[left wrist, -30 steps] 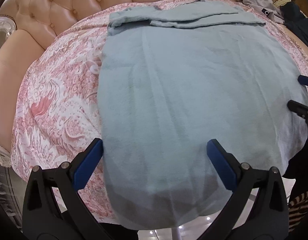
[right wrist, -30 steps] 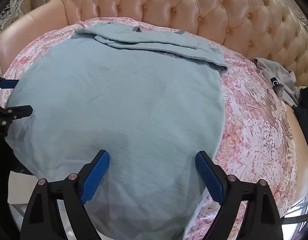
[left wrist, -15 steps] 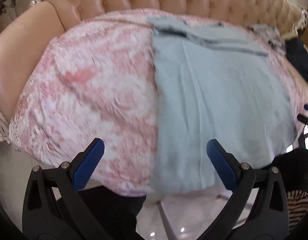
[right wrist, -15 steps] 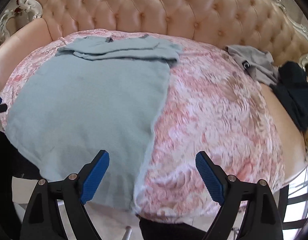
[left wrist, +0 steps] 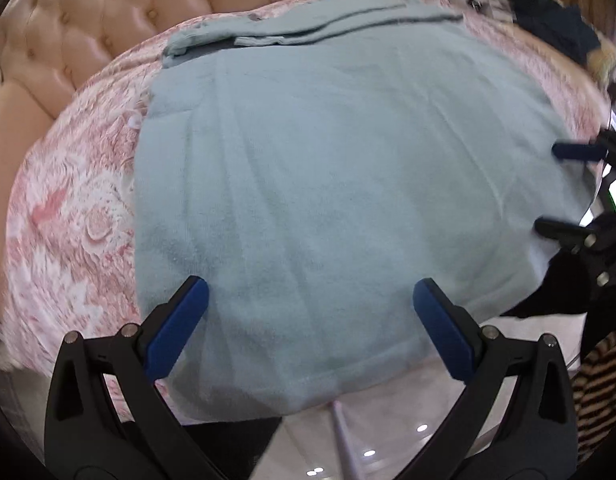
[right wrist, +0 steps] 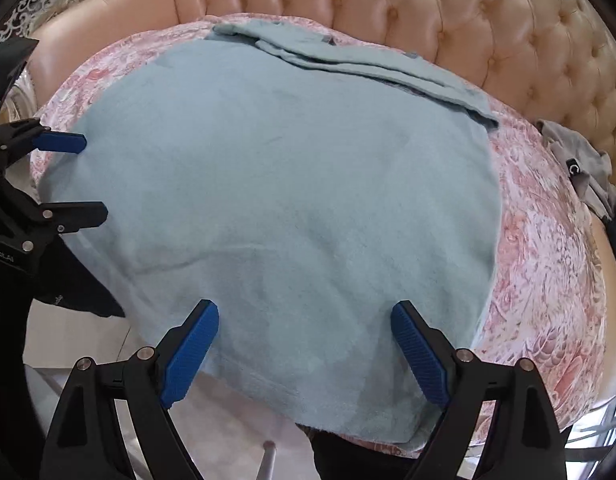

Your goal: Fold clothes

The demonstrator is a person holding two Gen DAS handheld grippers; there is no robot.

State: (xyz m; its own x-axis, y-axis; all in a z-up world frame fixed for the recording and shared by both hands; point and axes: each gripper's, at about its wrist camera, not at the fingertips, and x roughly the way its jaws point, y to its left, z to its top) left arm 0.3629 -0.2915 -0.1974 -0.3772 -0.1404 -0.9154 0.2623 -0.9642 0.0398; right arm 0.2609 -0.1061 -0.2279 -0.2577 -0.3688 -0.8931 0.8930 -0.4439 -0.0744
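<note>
I'm looking down at a tufted peach sofa draped with a pink floral cover, and the light blue garment lies spread flat across that cover, its sleeves already folded in along the far edge near the backrest and its near hem hanging just over the front of the seat. Off to the far right sit a grey garment and a dark garment, both well apart from the blue one and waiting their turn.

Half a second ago both of my views had swung outward onto bare cover at either side of the garment; now they have come back in and each is centred over the blue cloth again, much as a second ago. I read that as a look along the side edges before committing, so the next fold has not begun.

The left gripper hovers above the near hem towards its left corner, jaws spread wide with nothing between them. The right gripper hangs above the hem towards the right corner, jaws equally wide and empty. Neither pad touches the cloth as far as I can tell. My guess is that the next step is to drop both onto the hem and carry it up towards the collar
</note>
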